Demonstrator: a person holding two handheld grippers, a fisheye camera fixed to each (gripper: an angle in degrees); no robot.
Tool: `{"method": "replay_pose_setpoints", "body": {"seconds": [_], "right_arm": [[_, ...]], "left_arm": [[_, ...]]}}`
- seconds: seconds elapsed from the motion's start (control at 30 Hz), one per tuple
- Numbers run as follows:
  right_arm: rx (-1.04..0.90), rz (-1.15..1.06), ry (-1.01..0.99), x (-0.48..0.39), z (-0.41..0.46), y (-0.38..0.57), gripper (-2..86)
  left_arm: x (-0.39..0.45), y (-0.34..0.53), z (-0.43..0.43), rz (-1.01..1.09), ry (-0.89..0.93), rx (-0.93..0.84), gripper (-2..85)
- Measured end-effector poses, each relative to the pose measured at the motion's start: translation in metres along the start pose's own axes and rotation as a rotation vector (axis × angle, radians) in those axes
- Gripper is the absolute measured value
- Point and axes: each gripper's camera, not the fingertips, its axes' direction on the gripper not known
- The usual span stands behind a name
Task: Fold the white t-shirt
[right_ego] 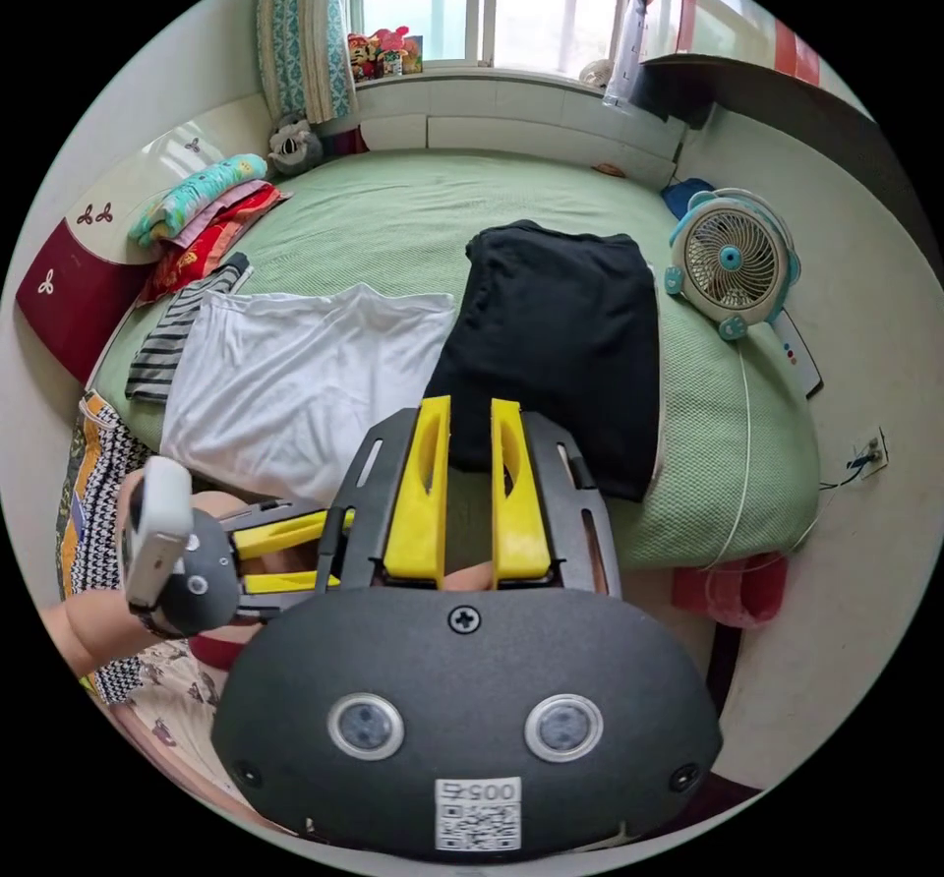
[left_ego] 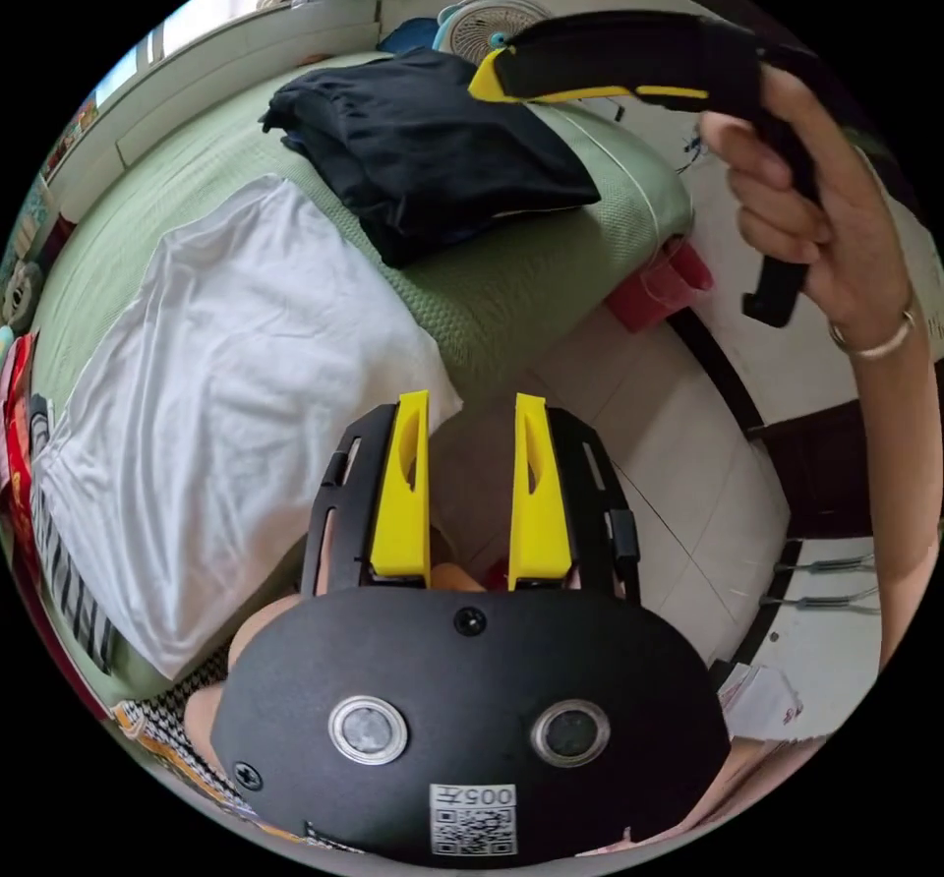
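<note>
Left hand-held gripper (left_ego: 470, 415) held off the bed's edge, jaws apart with nothing between them.

Just beside its left jaw, the white t-shirt (left_ego: 226, 395) lies folded flat on the green bed (left_ego: 511, 287), one corner reaching the jaw tip. Beyond the shirt sits a folded black garment (left_ego: 423, 154). Past the jaw tips is pale tiled floor (left_ego: 678, 484). Up and to the right, a hand (left_ego: 816, 218) holds the other hand-held gripper (left_ego: 492, 81) above the black garment.

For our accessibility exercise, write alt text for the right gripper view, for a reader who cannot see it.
A white t-shirt lies folded flat on a green bed beside a folded black garment. The right gripper hovers open above the bed's near edge, the left gripper lower left, and a small fan stands at the right.
</note>
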Motion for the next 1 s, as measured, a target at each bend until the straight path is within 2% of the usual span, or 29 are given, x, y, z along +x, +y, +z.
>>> {"method": "replay_pose_setpoints", "body": {"seconds": [0.17,0.23,0.33,0.43,0.63,0.8,1.0], "right_arm": [[0.0,0.023,-0.029,0.017,0.005,0.005,4.7],[-0.004,0.024,-0.038,0.021,0.009,0.005,5.2],[-0.014,0.026,-0.052,0.026,0.017,0.004,6.2],[-0.028,0.022,-0.068,0.029,0.027,0.0,6.7],[-0.07,0.041,-0.2,0.034,0.051,-0.035,7.8],[-0.206,0.129,-0.359,0.041,0.101,-0.085,10.7],[-0.332,0.219,-0.393,0.043,0.161,-0.126,11.2]], "left_arm": [[0.013,-0.007,0.038,-0.074,-0.16,-0.041,13.4],[0.016,-0.004,0.04,-0.099,-0.223,-0.026,10.4],[0.016,-0.001,0.035,-0.09,-0.212,-0.033,7.3],[0.005,0.006,0.02,-0.103,-0.118,-0.036,4.5],[-0.017,0.037,-0.039,-0.122,-0.077,0.067,3.4],[-0.039,0.062,-0.064,-0.167,-0.05,0.095,3.2],[-0.057,0.086,-0.081,-0.179,-0.034,0.117,3.1]]}}
